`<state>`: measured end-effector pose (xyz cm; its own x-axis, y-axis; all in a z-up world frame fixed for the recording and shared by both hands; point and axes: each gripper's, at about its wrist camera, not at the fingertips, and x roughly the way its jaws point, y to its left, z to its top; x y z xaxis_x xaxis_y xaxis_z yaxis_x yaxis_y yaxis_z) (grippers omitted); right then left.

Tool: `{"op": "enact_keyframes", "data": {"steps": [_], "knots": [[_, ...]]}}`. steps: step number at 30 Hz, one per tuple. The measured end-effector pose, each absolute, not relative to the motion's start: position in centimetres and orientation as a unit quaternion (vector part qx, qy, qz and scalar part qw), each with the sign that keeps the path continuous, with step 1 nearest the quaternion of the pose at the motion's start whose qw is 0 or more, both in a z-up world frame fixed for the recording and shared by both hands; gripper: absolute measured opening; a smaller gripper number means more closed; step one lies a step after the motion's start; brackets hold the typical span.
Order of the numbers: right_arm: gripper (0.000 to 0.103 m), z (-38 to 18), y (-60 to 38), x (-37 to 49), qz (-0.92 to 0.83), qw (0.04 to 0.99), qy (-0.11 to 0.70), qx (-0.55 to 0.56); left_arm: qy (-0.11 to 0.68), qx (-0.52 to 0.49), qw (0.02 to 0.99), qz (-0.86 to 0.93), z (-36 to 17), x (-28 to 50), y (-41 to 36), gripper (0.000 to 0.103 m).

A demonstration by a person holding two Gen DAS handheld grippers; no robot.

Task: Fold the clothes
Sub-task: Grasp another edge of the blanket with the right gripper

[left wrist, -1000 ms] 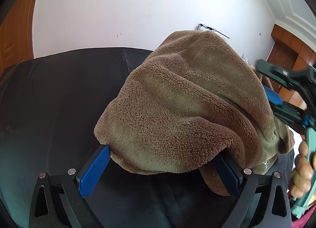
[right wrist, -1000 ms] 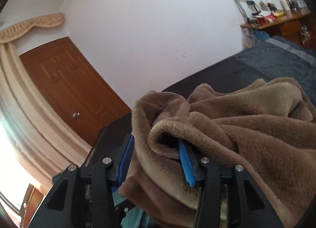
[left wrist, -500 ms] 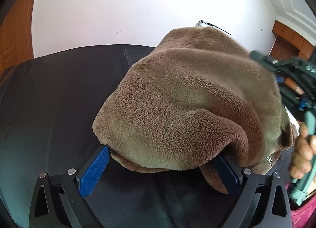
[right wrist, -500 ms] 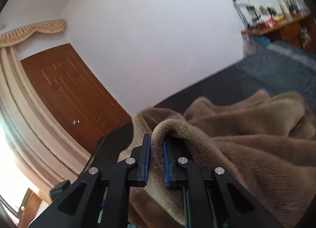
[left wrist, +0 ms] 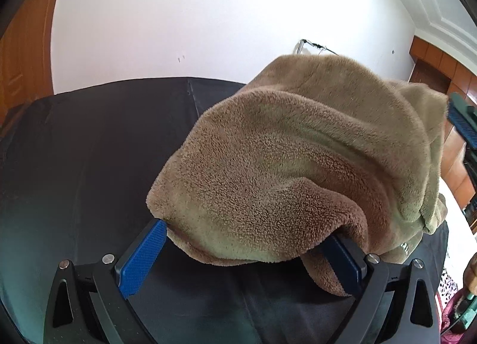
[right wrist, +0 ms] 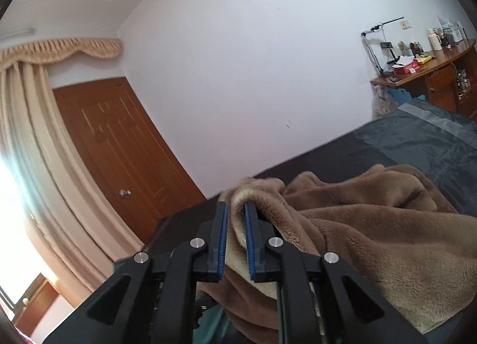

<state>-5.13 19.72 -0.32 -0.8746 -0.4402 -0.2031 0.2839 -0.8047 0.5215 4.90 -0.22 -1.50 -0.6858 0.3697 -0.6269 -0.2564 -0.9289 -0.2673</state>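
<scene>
A brown fleece garment (left wrist: 298, 165) hangs bunched over the dark bed cover (left wrist: 89, 150). Its lower edge drapes over the tips of my left gripper (left wrist: 249, 229), whose blue pads stand wide apart; the right pad is half hidden under the cloth. My right gripper (right wrist: 237, 210) is shut on a raised fold of the fleece (right wrist: 372, 224), which spreads away to its right. In the left wrist view the right gripper (left wrist: 462, 126) shows at the right edge, at the garment's top corner.
The bed's dark cover (right wrist: 417, 141) runs to a white wall. A wooden door (right wrist: 119, 150) and beige curtain (right wrist: 29, 135) stand to the left. A cluttered wooden desk (right wrist: 432, 66) is at the far right. A person's hand (left wrist: 471, 278) shows at the lower right edge.
The right gripper's jaws closed from wide apart onto a fold of the fleece and rose with it. In the left wrist view it shifted toward the right edge. The left gripper stayed put.
</scene>
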Motion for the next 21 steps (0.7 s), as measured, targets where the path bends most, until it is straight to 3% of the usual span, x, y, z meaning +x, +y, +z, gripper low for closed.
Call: {"op": "enact_keyframes", "data": {"steps": [7, 8, 9, 10, 21], "knots": [[0.013, 1.3, 18.8, -2.7, -0.942, 0.214, -0.214, 0.147, -0.097, -0.346, 0.173, 0.917, -1.3, 5.2, -1.2, 0.102], [0.028, 0.7, 18.7, -3.0, -0.938, 0.214, -0.225, 0.157, -0.098, -0.343, 0.174, 0.918, -1.2, 4.8, -1.1, 0.102], [0.05, 0.1, 18.7, -3.3, -0.933, 0.215, -0.235, 0.167, -0.098, -0.34, 0.175, 0.919, -1.0, 4.2, -0.9, 0.102], [0.057, -0.4, 18.8, -3.5, -0.928, 0.218, -0.249, 0.174, -0.098, -0.336, 0.176, 0.92, -0.9, 4.0, -0.8, 0.102], [0.052, -3.5, 19.0, -7.1, -0.903, 0.21, -0.304, 0.221, -0.119, -0.284, 0.22, 0.926, 0.0, 4.2, -0.8, 0.102]]}}
